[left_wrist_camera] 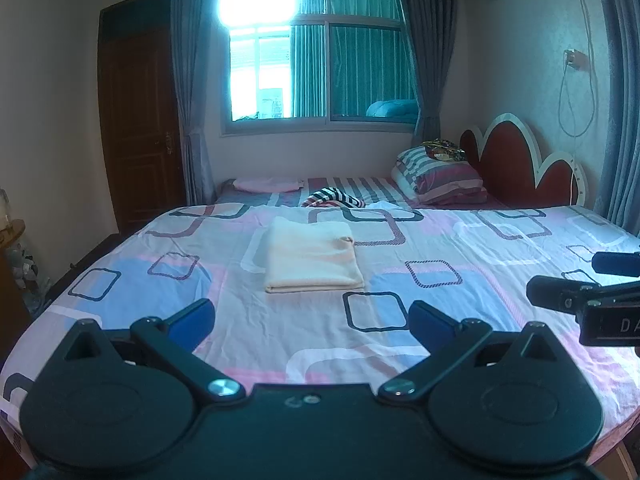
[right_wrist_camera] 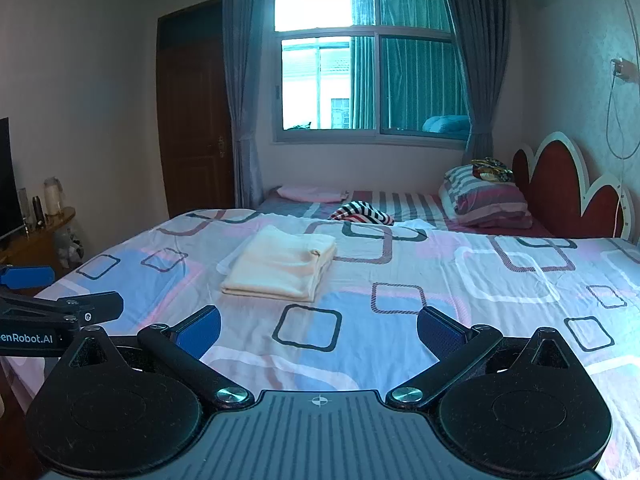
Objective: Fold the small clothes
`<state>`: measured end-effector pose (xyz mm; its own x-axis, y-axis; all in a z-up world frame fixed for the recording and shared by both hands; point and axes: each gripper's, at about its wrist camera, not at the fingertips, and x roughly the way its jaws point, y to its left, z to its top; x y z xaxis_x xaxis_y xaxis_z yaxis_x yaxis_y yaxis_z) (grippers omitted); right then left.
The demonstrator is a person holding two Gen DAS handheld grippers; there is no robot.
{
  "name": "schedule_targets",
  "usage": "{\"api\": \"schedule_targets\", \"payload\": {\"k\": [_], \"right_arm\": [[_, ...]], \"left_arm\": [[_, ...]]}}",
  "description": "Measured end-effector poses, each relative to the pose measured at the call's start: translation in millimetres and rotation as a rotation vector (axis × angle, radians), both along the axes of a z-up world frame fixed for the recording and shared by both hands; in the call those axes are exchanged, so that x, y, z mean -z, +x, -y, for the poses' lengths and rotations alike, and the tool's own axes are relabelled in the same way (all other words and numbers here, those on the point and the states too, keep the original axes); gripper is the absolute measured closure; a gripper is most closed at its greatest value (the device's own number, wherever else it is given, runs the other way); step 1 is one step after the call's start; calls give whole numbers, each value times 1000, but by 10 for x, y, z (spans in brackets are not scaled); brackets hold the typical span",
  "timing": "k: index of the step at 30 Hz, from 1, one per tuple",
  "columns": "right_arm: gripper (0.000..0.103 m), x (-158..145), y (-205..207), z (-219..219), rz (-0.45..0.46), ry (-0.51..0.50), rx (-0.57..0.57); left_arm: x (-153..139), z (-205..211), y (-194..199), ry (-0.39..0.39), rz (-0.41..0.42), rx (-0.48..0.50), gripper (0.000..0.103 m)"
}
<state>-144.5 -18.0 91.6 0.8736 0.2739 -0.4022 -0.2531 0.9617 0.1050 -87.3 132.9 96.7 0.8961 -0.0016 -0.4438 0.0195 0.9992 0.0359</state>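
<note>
A cream garment lies folded into a neat rectangle on the patterned bed sheet; it also shows in the right wrist view. My left gripper is open and empty, held above the sheet short of the garment. My right gripper is open and empty too, nearer than the garment and to its right. Each gripper shows at the edge of the other's view: the right one, the left one.
A striped black, white and red cloth lies crumpled behind the garment. Striped pillows and a red headboard stand at the back right. A wooden shelf with bottles is at the left, beyond the bed edge.
</note>
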Motion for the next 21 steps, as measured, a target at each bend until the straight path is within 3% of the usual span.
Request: {"api": "schedule_targets", "payload": {"k": [21], "right_arm": [[0, 12, 46, -7, -7, -10, 7]], "left_arm": [[45, -30, 60, 13, 3, 18, 0]]}}
